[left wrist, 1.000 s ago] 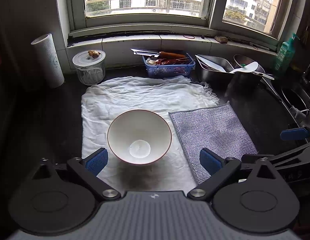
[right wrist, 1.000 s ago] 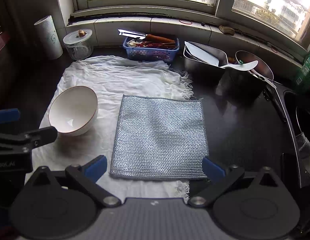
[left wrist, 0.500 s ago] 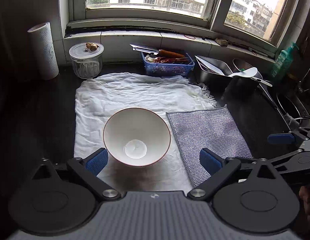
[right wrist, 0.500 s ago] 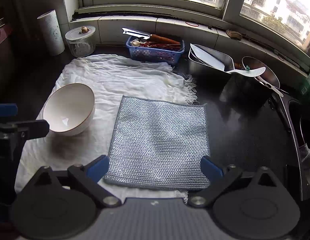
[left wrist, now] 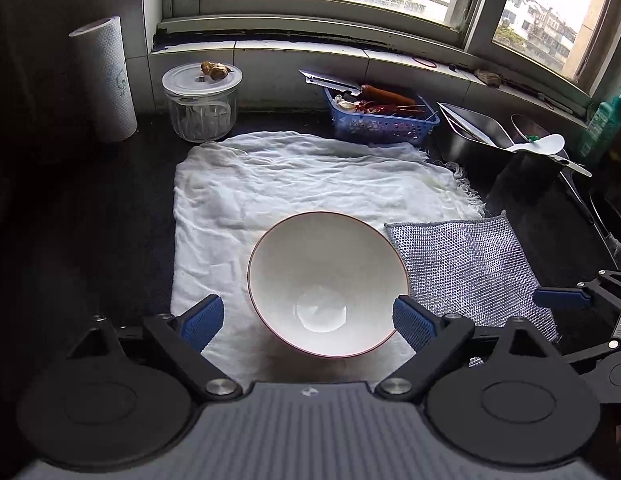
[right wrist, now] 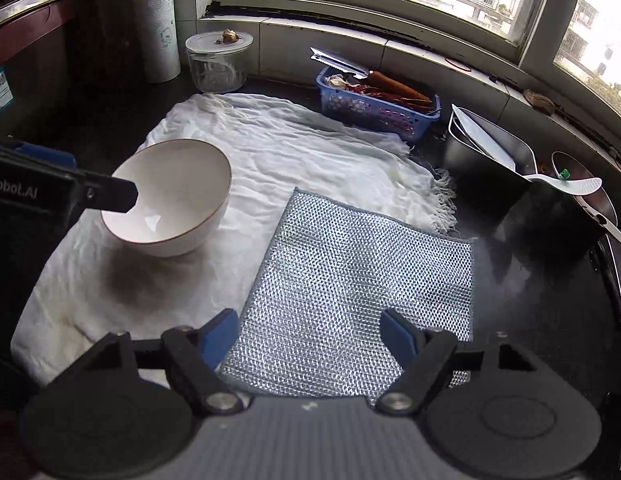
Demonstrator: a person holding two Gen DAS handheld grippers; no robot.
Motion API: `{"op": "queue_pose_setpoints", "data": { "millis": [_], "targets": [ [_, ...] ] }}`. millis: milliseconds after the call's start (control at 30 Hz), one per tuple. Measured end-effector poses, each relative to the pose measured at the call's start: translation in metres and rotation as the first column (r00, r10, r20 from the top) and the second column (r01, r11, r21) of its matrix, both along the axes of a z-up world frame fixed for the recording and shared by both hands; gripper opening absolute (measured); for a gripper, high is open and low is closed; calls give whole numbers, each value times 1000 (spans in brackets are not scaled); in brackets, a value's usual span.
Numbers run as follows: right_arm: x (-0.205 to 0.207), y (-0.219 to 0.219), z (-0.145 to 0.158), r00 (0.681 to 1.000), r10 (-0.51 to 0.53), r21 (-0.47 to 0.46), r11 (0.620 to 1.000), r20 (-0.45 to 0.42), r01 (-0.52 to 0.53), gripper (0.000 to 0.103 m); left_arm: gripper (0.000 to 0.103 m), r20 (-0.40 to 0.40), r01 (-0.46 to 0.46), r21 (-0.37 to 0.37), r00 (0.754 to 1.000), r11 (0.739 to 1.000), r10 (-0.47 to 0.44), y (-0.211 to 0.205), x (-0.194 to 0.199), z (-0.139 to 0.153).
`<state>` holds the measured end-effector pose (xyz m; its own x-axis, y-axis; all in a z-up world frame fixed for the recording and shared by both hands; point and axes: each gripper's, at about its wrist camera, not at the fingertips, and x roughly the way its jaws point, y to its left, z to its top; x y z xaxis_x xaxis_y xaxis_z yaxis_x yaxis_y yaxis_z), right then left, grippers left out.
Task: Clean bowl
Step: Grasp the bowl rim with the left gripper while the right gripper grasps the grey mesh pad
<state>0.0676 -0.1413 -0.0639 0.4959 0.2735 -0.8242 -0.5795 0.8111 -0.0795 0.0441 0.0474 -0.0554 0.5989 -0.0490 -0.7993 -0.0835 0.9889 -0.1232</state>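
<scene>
A white bowl point(left wrist: 326, 272) with a thin brown rim stands upright on a white towel point(left wrist: 290, 176). My left gripper point(left wrist: 306, 320) hangs over its near side with a blue pad on either side; the jaws are closing, and neither pad touches the bowl. To its right a silver mesh dishcloth point(left wrist: 462, 268) lies flat. My right gripper point(right wrist: 308, 332) is low over the near edge of the dishcloth point(right wrist: 358, 280). Its jaws are closing with the cloth beneath them, not pinched. The right wrist view shows the bowl point(right wrist: 170, 196) behind a left finger point(right wrist: 110, 196).
On the dark counter at the back stand a paper towel roll point(left wrist: 104, 80), a lidded glass jar point(left wrist: 200, 100), a blue basket point(left wrist: 382, 118) with a knife, a steel tray point(left wrist: 474, 132) and a pot with a white ladle point(left wrist: 538, 146). A green bottle point(left wrist: 600, 124) stands far right.
Both grippers have sunk closer to the counter, the left toward the bowl, the right toward the dishcloth. The right gripper's fingers have drawn closer together and its view has rolled.
</scene>
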Motion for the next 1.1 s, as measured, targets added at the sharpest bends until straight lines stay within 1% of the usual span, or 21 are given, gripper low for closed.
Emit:
{"op": "queue_pose_setpoints", "data": {
  "millis": [67, 100, 133, 167, 267, 367, 433, 600, 733, 767, 833, 867, 900, 1033, 1100],
  "targets": [
    [3, 3, -8, 1000, 9, 8, 1000, -13, -8, 72, 89, -8, -12, -11, 1000, 1000, 12, 4, 3, -6],
    [4, 4, -12, 1000, 10, 11, 1000, -21, -10, 68, 86, -17, -18, -13, 1000, 1000, 18, 5, 5, -9],
    [5, 5, -16, 999, 13, 17, 1000, -31, -13, 59, 85, -26, -23, -15, 999, 1000, 23, 7, 7, -13],
    [6, 6, -20, 999, 17, 24, 1000, -42, -16, 55, 84, -30, -27, -18, 999, 999, 27, 9, 9, -15],
    [9, 9, -28, 997, 32, 40, 999, -70, -29, 54, 83, -41, -39, -26, 998, 999, 38, 13, 13, -21],
    [8, 14, -32, 997, 44, 24, 999, -66, -43, 54, 78, -52, -37, -44, 998, 998, 34, 16, 17, -26],
    [10, 16, -35, 996, 52, 20, 999, -72, -50, 54, 71, -60, -34, -52, 998, 998, 31, 16, 19, -29],
    [13, 23, -46, 994, 69, -9, 998, -88, -70, 55, 60, -80, -28, -72, 997, 997, 22, 17, 23, -35],
    [17, 21, -49, 992, 66, 6, 998, -107, -66, 54, 49, -89, -21, -85, 996, 996, 14, 17, 25, -39],
    [17, 20, -48, 991, 67, 11, 998, -113, -66, 51, 49, -90, -20, -86, 996, 996, 12, 17, 26, -39],
    [20, 17, -47, 991, 63, 26, 998, -121, -60, 30, 48, -93, -19, -90, 996, 996, 10, 16, 26, -41],
    [21, 15, -46, 990, 57, 34, 998, -128, -53, 24, 48, -95, -19, -93, 995, 995, 10, 16, 26, -41],
    [23, 13, -45, 989, 49, 41, 998, -136, -44, 11, 48, -96, -18, -92, 995, 996, 9, 16, 26, -42],
    [32, 0, -39, 984, 8, 91, 996, -177, 9, 8, 48, -96, -18, -94, 995, 995, 9, 16, 26, -42],
    [34, -5, -37, 984, -2, 98, 995, -178, 19, 8, 48, -96, -17, -95, 995, 995, 7, 16, 27, -42]
  ]
}}
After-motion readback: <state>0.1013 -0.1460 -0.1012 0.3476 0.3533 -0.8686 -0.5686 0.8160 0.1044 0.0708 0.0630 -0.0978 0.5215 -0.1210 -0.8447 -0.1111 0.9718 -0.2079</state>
